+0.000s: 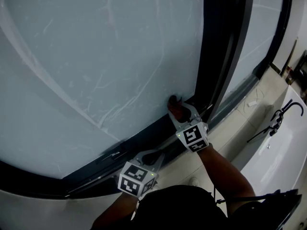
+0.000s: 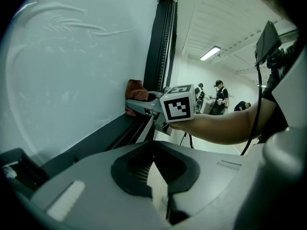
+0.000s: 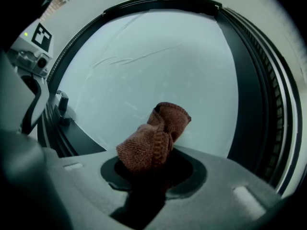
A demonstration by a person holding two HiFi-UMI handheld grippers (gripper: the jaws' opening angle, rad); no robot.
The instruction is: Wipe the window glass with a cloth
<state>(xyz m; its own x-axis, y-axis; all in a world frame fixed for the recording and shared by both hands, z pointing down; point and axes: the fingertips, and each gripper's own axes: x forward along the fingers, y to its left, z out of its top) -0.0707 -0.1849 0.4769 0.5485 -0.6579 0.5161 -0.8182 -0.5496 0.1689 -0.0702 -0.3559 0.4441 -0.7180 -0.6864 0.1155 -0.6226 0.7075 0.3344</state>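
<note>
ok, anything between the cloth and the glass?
Nothing visible. The right gripper is shut on the brown cloth, whose free end points straight at the window glass near its lower corner, beside the dark frame. The left gripper sits off to the side.

- Cloth: showing as a coarse ribbed knit, rust-brown, matt, slightly fuzzy along the folds.
- Glass: reading as smooth and milky, carrying pale streaks and smears across its face.
- Frame: appearing dark and smooth with a dull sheen; whether it is metal or plastic cannot be told.
- Right gripper: presenting as smooth, matt grey plastic.
- Left gripper: showing the same matt grey plastic, with a finely ribbed dark pad inside one jaw.
- Sill: looking pale, smooth and tile-like, with thin joints.
- Tub: showing white and glossy.
</note>
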